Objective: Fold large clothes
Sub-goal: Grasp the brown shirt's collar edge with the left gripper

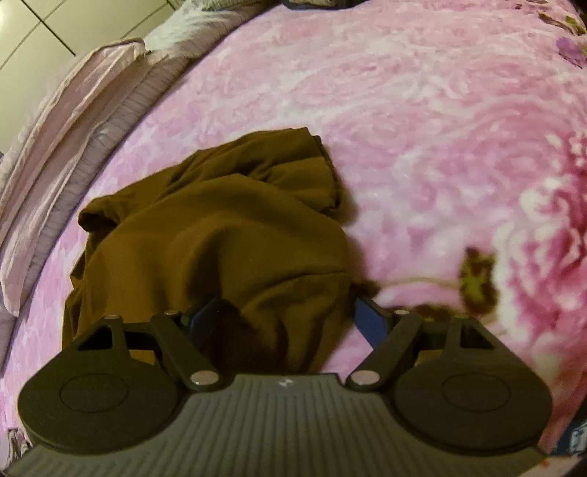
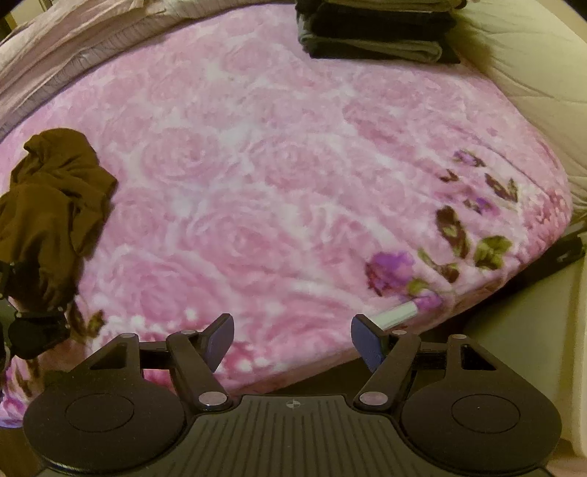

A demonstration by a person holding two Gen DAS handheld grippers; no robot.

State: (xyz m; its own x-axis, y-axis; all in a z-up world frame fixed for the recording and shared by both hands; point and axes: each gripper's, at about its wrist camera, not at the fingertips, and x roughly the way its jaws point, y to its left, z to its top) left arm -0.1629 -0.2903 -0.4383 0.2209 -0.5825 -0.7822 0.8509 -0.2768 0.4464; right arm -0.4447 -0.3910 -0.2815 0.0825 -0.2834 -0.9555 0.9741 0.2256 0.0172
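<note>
One brown garment (image 1: 220,235) lies crumpled on the pink blanket (image 1: 403,128), soft, limp and probably light, best pinched at an edge or corner; the left tongs (image 1: 290,319) straddle its near fold, seemingly not yet pinching, while the right tongs (image 2: 292,339) hang spread and empty beside it.

A pink rose-print blanket (image 2: 256,176) covers the bed, with purple flowers and green leaves at its 4 o'clock corner. Pale pink bedding (image 1: 55,124) lies bunched along the edge at 10 o'clock, beside a light tiled floor (image 1: 29,33). A cream quilt (image 2: 532,73) sits at 2 o'clock, under dim, warm indoor light.
</note>
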